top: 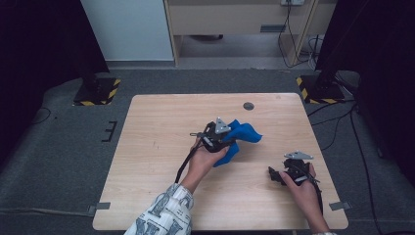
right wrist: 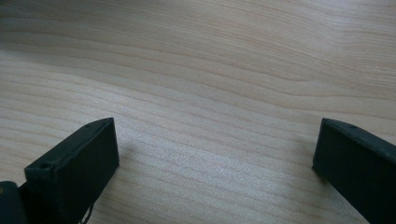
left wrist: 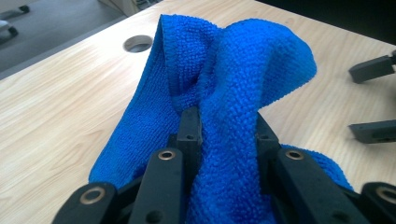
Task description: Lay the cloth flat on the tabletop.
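The cloth point(top: 243, 133) is bright blue terry with a nubbly weave, bunched into soft folds rather than spread flat. It sits near the middle of the desk point(top: 156, 142), a little to the right. Part of it is lifted and pinched between the jaws of the left tongs point(left wrist: 227, 135), rising in a rounded hump with a hemmed edge running up one side. Its loose end droops down to the wood below.

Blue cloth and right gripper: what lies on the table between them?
Nothing: in the high view, bare tabletop separates the cloth, clamped in the left gripper, from the open right gripper.
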`<state>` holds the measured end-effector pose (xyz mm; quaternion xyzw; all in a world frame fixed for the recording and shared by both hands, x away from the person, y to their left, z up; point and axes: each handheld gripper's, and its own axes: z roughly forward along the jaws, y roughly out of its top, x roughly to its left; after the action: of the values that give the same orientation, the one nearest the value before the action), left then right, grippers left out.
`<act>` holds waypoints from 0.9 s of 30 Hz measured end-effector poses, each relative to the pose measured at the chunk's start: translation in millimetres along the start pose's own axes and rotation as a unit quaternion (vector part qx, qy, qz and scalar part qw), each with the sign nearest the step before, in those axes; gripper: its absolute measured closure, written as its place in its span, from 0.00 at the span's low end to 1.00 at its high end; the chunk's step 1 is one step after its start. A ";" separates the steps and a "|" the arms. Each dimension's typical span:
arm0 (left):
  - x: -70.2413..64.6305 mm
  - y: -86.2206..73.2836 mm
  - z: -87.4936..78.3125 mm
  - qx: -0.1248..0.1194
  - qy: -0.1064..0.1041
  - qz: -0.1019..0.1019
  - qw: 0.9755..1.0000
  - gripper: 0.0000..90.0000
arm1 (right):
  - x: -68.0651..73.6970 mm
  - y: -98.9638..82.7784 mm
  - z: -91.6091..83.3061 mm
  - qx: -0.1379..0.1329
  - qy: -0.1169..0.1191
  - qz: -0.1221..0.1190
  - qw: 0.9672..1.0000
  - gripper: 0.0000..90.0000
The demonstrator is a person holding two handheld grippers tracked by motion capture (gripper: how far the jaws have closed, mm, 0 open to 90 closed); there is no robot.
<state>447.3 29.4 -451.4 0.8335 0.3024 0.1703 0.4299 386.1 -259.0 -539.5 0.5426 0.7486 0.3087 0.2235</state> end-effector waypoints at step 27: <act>-35.5 -7.4 28.1 0.014 -0.037 0.008 0.999 0.79 | 0.3 -0.2 -0.2 0.000 -0.001 -0.001 1.000 0.01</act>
<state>433.1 -7.6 -474.4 0.8475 0.2818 0.1391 0.4279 385.8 -258.8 -539.5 0.5423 0.7486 0.3084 0.2244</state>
